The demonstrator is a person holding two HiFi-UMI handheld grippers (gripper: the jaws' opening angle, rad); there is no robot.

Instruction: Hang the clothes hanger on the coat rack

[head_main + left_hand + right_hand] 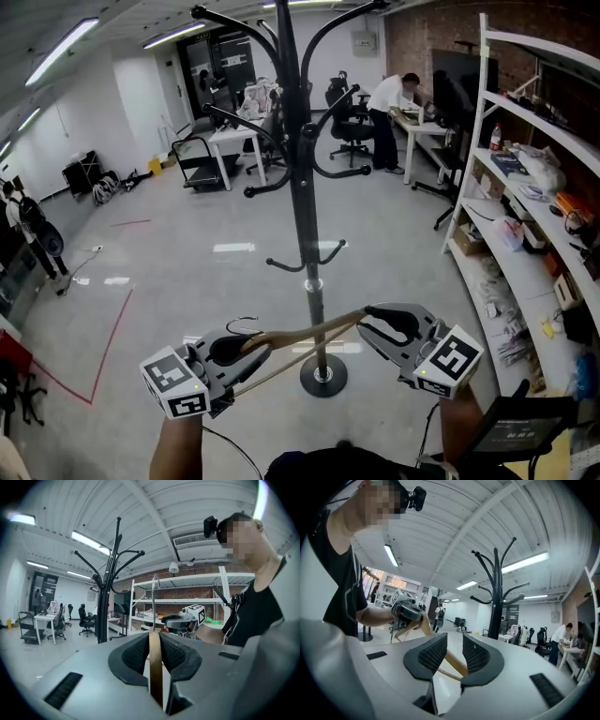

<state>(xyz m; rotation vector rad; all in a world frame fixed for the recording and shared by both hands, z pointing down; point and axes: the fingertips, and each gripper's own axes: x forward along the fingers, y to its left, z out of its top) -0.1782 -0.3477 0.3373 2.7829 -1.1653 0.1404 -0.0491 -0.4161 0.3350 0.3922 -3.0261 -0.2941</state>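
Wooden clothes hanger [309,330] near the coat rack [300,206]: left tongs [248,347] clamp it by its hook, right tongs [367,323] clamp one arm's end.

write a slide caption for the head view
Left gripper clamps a wooden hanger near its hook, right gripper holds one end, facing the black coat rack.

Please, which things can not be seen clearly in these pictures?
- Coat rack top: head view, cut off by the upper edge.
- Right claw grip: right gripper view, the hanger end sinks below its pads; pressing or not, unclear.
- Shelf items: head view, too small to name.
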